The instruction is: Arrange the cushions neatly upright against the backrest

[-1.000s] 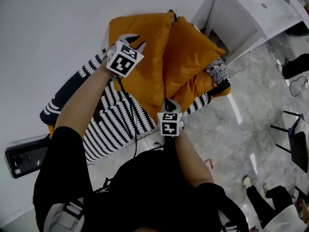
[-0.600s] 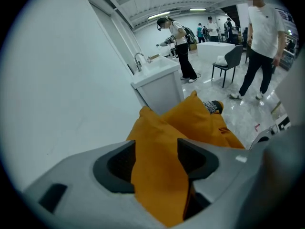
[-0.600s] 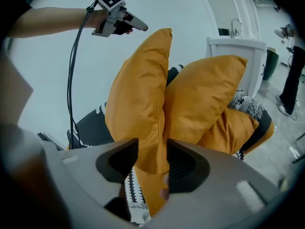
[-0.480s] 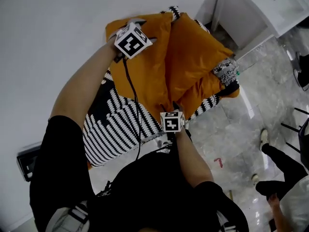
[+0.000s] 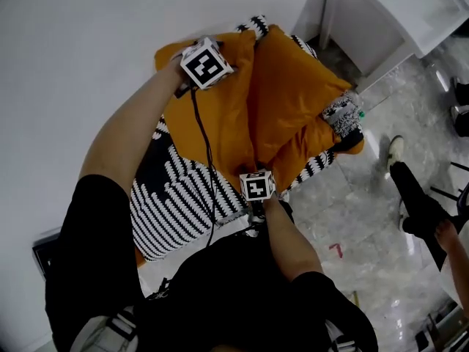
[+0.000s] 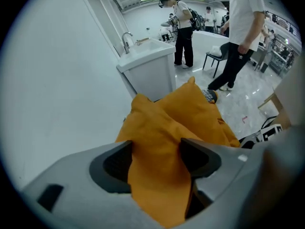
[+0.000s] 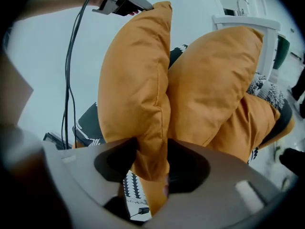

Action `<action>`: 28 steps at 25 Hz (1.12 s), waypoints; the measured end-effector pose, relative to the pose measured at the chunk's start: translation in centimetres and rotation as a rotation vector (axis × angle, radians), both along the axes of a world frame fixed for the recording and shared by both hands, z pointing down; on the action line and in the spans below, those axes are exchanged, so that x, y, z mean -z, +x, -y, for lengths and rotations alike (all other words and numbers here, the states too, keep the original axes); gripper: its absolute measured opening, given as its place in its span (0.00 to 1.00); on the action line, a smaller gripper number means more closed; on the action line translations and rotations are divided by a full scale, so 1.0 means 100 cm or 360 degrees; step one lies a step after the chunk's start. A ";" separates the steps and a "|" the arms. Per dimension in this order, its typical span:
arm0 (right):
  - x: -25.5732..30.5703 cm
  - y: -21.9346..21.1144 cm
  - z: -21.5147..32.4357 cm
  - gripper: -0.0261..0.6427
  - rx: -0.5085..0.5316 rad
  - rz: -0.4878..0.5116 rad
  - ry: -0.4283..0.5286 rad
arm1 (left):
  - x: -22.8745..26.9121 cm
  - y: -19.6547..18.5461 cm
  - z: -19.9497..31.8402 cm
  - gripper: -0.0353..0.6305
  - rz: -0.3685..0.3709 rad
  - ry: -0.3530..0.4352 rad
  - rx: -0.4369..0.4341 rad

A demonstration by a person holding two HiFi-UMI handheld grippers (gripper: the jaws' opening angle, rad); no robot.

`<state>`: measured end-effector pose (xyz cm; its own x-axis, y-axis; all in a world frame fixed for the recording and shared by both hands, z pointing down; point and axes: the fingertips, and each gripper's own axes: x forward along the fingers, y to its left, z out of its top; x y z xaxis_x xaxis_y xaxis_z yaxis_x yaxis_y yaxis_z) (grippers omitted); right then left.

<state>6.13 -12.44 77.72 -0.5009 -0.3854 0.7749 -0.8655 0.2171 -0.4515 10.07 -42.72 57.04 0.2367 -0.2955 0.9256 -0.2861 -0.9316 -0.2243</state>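
1. Presently, two orange cushions are noted standing on edge, side by side and touching. The first cushion (image 5: 212, 116) is nearer the wall (image 5: 73, 64), the second cushion (image 5: 293, 86) nearer the white cabinet (image 5: 381, 28). The backrest is hidden behind them.
2. Left gripper (image 6: 155, 159): the jaws have just been opening and are spread wide. The top corner of the first cushion lies between them, released rather than pinched.
3. Right gripper (image 7: 152, 163): the jaws have likewise just been opening and are let go. The bottom corner of the same cushion hangs between them, with fabric close to the pads but no squeeze judged.
4. A striped cover (image 5: 179, 196) is spread over the seat below. A cable (image 5: 205, 160) is trailed down the first cushion's face.
5. Risk: with both holds released, the first cushion is left to its own balance. A soft filling may let it slump forward off the seat edge.
6. Risk: a corner may be snagged on a pad if either gripper is drawn away at an angle, and the cushion pulled askew.
7. Risk: the cable may drag the cushion's face when the left gripper is withdrawn.
8. Risk: the second cushion is leaned against the first. If the first shifts, the second may be tipped towards the cabinet side.
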 end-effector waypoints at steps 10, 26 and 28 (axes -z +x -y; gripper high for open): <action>0.007 -0.013 0.002 0.11 0.0174 0.0028 0.0030 | -0.011 -0.006 -0.005 0.18 0.0221 0.0103 -0.0124; 0.052 -0.024 -0.020 0.08 0.0440 0.0026 0.0169 | 0.057 -0.051 -0.035 0.09 0.0182 0.0159 0.0011; 0.059 -0.028 -0.026 0.08 0.0486 0.0033 0.0176 | 0.068 -0.059 -0.043 0.08 0.0187 0.0177 0.0006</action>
